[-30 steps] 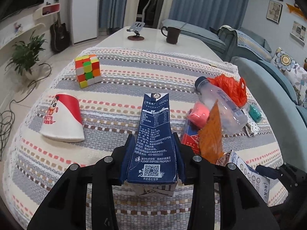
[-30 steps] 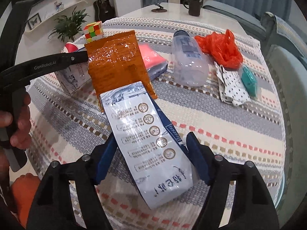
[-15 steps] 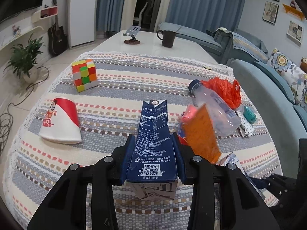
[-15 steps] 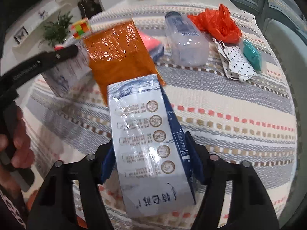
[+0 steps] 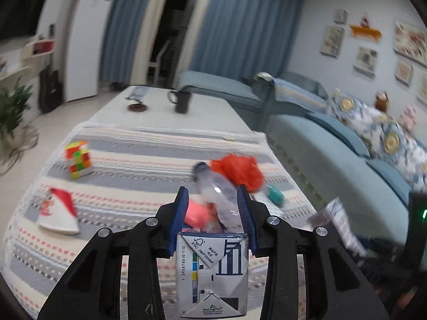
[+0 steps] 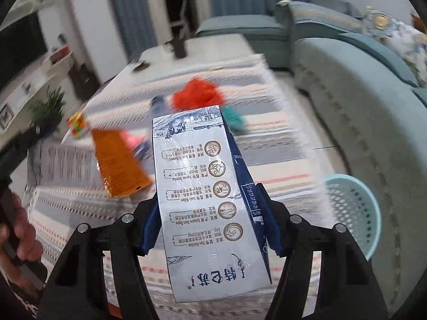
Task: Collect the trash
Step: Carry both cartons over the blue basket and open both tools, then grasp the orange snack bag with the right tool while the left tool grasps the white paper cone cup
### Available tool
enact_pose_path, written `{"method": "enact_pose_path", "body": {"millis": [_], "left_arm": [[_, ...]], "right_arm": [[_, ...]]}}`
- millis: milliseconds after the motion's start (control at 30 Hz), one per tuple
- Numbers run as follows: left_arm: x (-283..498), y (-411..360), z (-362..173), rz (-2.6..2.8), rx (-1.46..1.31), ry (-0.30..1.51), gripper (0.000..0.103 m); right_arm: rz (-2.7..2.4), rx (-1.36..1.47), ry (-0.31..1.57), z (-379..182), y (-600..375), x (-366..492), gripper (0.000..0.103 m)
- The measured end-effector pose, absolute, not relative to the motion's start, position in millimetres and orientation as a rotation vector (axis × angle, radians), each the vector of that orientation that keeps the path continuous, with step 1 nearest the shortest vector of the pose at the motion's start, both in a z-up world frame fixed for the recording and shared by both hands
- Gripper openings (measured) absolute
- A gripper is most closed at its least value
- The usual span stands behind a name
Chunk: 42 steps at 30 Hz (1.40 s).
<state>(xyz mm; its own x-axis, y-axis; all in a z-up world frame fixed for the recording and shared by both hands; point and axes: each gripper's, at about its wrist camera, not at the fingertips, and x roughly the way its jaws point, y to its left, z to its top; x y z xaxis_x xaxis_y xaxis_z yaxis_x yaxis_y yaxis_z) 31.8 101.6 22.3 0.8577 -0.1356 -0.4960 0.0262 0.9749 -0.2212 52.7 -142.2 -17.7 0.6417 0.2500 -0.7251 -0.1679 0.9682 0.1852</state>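
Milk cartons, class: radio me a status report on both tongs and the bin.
Left tongs shut on a milk carton. Right tongs shut on a second milk carton. Blue basket beside the table, nothing blocking.

A home living room. A long teal fabric sofa point(image 5: 333, 154) runs along the right wall, piled with floral-patterned cushions point(image 5: 384, 130). Framed pictures point(image 5: 365, 58) hang on the pale wall above it. Floor-length blue curtains point(image 5: 240, 37) flank a dark doorway at the far end. A white low desk point(image 5: 165, 114), half covered by a striped woven cloth point(image 5: 138, 165), fills the middle, with a dark ceramic mug point(image 5: 182, 102) standing on its bare end. At the left are a leafy green potted plant point(image 5: 10, 106), a dark guitar point(image 5: 52, 85) leaning by white wall shelves point(image 5: 34, 50), and a tall white cabinet point(image 5: 88, 40). A pale blue plastic mesh wastebasket point(image 6: 352, 210) sits on the floor between desk and sofa.
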Motion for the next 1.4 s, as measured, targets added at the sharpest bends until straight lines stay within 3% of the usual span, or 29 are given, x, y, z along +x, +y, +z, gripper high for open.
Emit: {"method": "enact_pose_path", "body": {"millis": [300,567,967,1000,1033,1067,1200,1267,1400], "left_arm": [[39.5,50.3,48.6,-0.258,-0.241,0.525,0.036],[58.0,-65.1,70.7,-0.448,-0.132,0.501,0.036],[114.3,-208.8,-23.4,-0.714,-0.108,0.664,0.037],[116.6,-211.4,-30.5,-0.721,-0.113,0.682,0.041],[118.7,-211.5,-37.4,-0.719,-0.114,0.702,0.057],[118.9,-211.4,-40.5,-0.711,-0.109,0.708,0.065],[115.4,-195.5,-41.7,-0.681,-0.087,0.708,0.07],[112.6,-177.9,-36.7,-0.651,-0.091,0.706,0.078],[102.0,-143.9,-25.1,-0.589,-0.091,0.693,0.081]], "right_arm": [[0.086,0.274,0.801,-14.1,-254.4,46.2,0.061],[-0.076,0.359,0.807,-31.8,-335.9,45.5,0.061],[-0.3,0.429,0.989,-132.3,-395.0,77.0,0.063],[-0.316,0.434,1.005,-139.4,-397.9,78.8,0.065],[-0.324,0.436,1.017,-144.0,-398.2,79.0,0.071],[-0.33,0.441,1.027,-148.8,-401.1,79.9,0.072],[-0.338,0.449,1.023,-151.1,-402.0,78.4,0.073],[-0.326,0.448,1.007,-144.0,-397.5,72.7,0.073],[-0.265,0.383,0.951,-116.2,-370.1,62.8,0.074]]}}
